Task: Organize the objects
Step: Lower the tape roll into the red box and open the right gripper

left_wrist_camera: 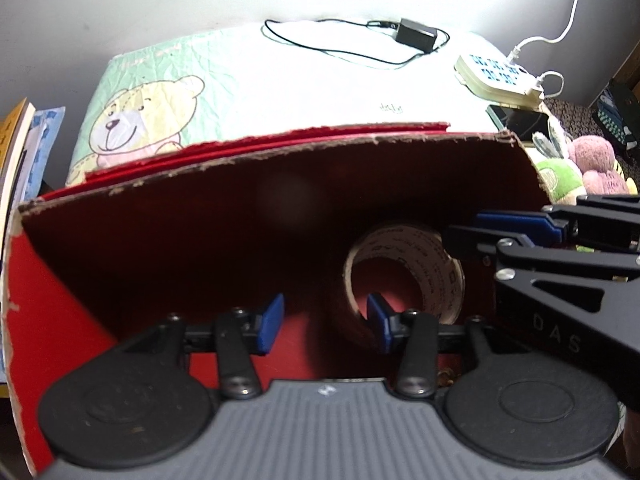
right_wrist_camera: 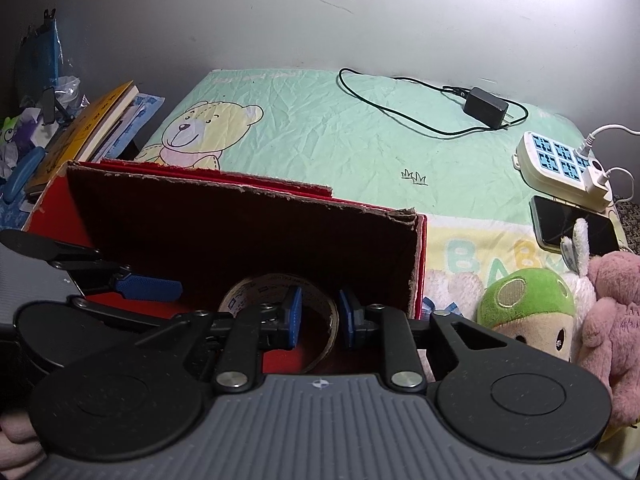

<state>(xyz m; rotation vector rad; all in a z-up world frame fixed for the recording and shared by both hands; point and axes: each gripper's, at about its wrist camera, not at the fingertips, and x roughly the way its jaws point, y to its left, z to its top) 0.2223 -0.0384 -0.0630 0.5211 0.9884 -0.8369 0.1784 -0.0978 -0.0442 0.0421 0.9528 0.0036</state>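
Note:
An open red cardboard box [left_wrist_camera: 240, 208] with torn edges stands on a bear-print mat. A roll of printed tape [left_wrist_camera: 424, 264] lies inside it at the right. My left gripper [left_wrist_camera: 325, 322] is open over the box; its right pad sits by the roll's left rim without pressing. The blue-padded fingers [left_wrist_camera: 516, 224] of my right gripper reach in from the right above the roll. In the right wrist view my right gripper [right_wrist_camera: 321, 316] is open, with the rim of the tape roll [right_wrist_camera: 276, 284] loose between its pads. The box wall [right_wrist_camera: 240, 232] rises behind, and a left gripper finger [right_wrist_camera: 148, 286] enters from the left.
On the mat [right_wrist_camera: 340, 140] lie a black charger with its cord [right_wrist_camera: 486, 108], a white power strip [right_wrist_camera: 560, 164] and a phone [right_wrist_camera: 560, 224]. Plush toys [right_wrist_camera: 524, 308] crowd the box's right side. Books [right_wrist_camera: 92, 128] and clutter stack up at the left.

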